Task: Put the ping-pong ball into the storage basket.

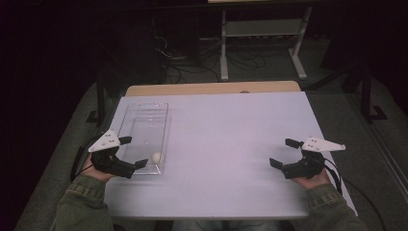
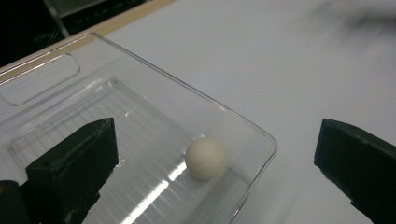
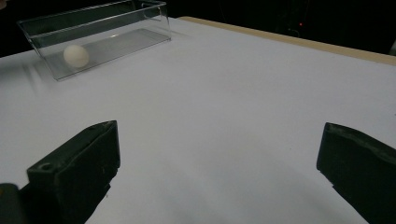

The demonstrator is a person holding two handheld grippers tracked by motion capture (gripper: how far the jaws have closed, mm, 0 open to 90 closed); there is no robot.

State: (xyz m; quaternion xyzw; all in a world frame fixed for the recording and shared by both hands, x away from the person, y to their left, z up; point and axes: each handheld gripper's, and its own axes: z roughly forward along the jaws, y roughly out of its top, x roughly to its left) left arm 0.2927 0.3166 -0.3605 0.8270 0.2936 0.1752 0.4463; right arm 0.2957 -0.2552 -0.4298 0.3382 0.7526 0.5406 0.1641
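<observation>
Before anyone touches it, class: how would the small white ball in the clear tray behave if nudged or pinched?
The white ball is round and smooth, so it would probably roll along the clear tray until a wall stops it. It looks matte and light, likely slipping sideways from a pinch of the left gripper unless centred.

A tray (image 1: pixel 144 126) lies on the bench (image 1: pixel 226 144) at its left side, running front to back. A ball (image 1: pixel 157 157) sits inside the tray at its near right corner. The left tongs (image 1: pixel 133 152) straddle that near end; the right tongs (image 1: pixel 284 153) stand well apart at the bench's right.
</observation>
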